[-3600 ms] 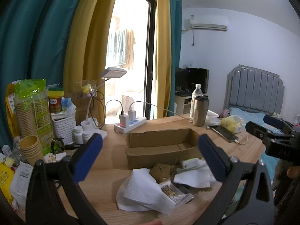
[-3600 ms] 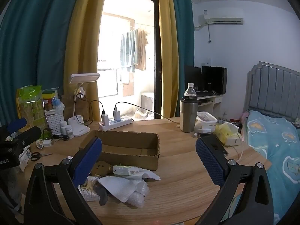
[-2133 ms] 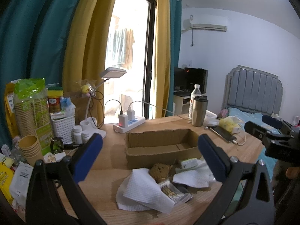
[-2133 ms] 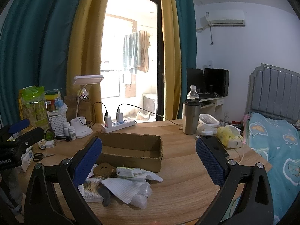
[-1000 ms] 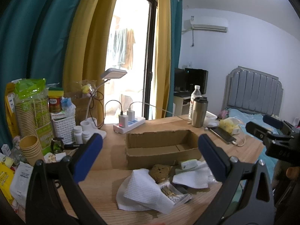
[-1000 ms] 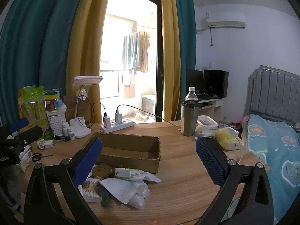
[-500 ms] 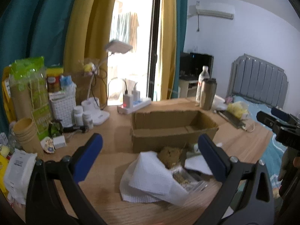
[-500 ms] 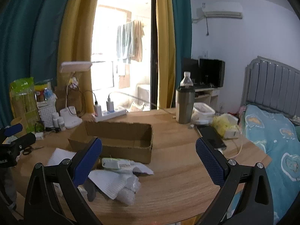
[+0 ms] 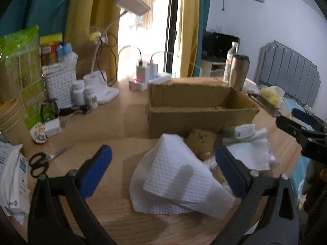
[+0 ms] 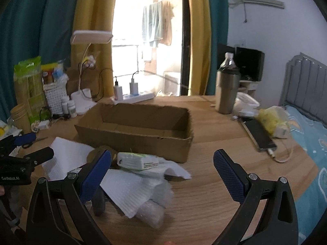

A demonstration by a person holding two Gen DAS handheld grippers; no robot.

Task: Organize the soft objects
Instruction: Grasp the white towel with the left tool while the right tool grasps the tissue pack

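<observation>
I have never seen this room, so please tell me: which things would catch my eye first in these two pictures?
An open brown cardboard box, empty as far as can be seen, sits mid-table. In front of it lies a heap of white textured paper towels with a small brown plush toy and a green-and-white tissue pack among them. Both blue-padded grippers, left and right, hang open near the heap.

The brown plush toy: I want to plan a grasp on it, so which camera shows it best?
The left wrist view: the brown plush toy lies in plain sight between the white paper towel and the cardboard box. In the right wrist view a blue finger pad hides almost all of it.
</observation>
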